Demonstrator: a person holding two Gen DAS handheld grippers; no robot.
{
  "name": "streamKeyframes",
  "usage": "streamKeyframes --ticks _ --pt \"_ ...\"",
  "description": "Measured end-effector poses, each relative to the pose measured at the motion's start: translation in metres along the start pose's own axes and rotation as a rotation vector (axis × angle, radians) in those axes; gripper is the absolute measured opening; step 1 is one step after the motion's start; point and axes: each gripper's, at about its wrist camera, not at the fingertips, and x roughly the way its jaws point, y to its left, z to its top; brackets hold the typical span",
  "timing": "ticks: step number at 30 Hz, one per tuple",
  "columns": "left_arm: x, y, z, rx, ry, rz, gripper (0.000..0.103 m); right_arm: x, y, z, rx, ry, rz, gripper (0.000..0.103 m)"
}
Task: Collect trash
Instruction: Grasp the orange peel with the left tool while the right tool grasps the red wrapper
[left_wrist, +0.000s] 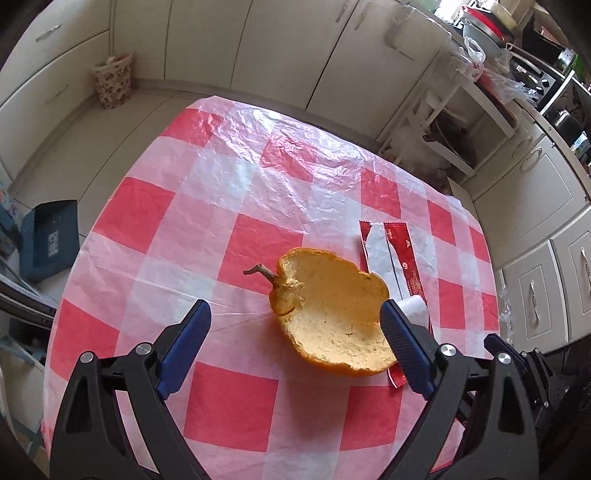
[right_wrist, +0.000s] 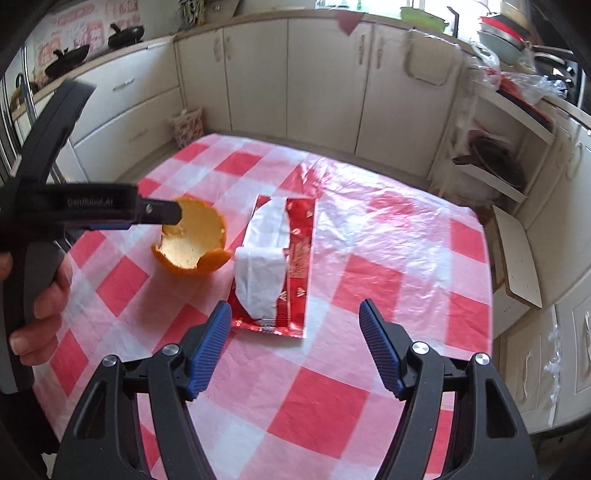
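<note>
- Lying on the red-and-white checked tablecloth (left_wrist: 229, 184) is an orange peel (left_wrist: 332, 314), cupped upward with its pale pith showing and a short stem at one edge.
- Left gripper (left_wrist: 295, 319): jaws spread wide, nothing held. The peel sits between the blue fingers (left_wrist: 184, 343), closer to the right-hand one; whether that finger touches the peel cannot be told.
- In the right wrist view the left gripper (right_wrist: 162, 216) comes in from the left at the peel's (right_wrist: 192, 240) rim, with a hand (right_wrist: 40, 295) on its grip.
- Just beside the peel lies a red wrapper (right_wrist: 291, 266), flat on the cloth, with a white tissue (right_wrist: 264, 258) draped along its length and partly curled at one end.
- In the left wrist view the peel overlaps the wrapper's (left_wrist: 402, 258) near end.
- Right gripper (right_wrist: 295, 321): jaws wide apart, holding nothing, just short of the wrapper's near end.
- A patterned basket (left_wrist: 112, 79) stands on the floor by the cream cabinets (left_wrist: 280, 48), well apart from the table.
</note>
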Motion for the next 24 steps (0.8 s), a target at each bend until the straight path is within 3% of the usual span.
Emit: streamKeyframes --ticks 5,12,14,15,16,17,18,19,20,24 --pt "0.011 -0.018 0.006 0.064 0.002 0.005 0.089 0.023 0.012 0.004 -0.012 0.033 0.021 0.071" --pt "0.029 -0.020 0.014 0.047 0.027 0.012 0.088 0.049 0.019 0.010 -0.004 0.065 0.014 0.072" --pt "0.032 -0.019 0.013 0.039 0.036 0.008 0.081 0.052 0.014 0.009 0.035 0.055 0.033 0.072" --pt "0.033 -0.019 0.013 0.035 0.049 -0.003 0.072 0.051 0.013 0.009 0.047 0.046 0.026 0.069" --pt "0.035 -0.019 0.011 0.033 0.062 -0.005 0.060 0.051 0.012 0.010 0.050 0.041 0.023 0.062" --pt "0.034 -0.020 0.010 0.043 0.054 0.016 0.055 0.050 0.011 0.009 0.057 0.039 0.023 0.054" --pt "0.035 -0.021 0.008 0.060 0.062 0.028 0.041 0.048 0.010 0.009 0.062 0.038 0.026 0.048" --pt "0.035 -0.022 0.007 0.070 0.072 0.021 0.028 0.048 0.010 0.009 0.066 0.036 0.029 0.036" --pt "0.035 -0.023 0.005 0.073 0.092 -0.006 0.024 0.045 0.010 0.008 0.065 0.040 0.036 0.025" --pt "0.029 -0.028 -0.006 0.121 0.125 -0.036 0.015 0.039 0.011 0.000 0.059 0.059 0.069 0.014"
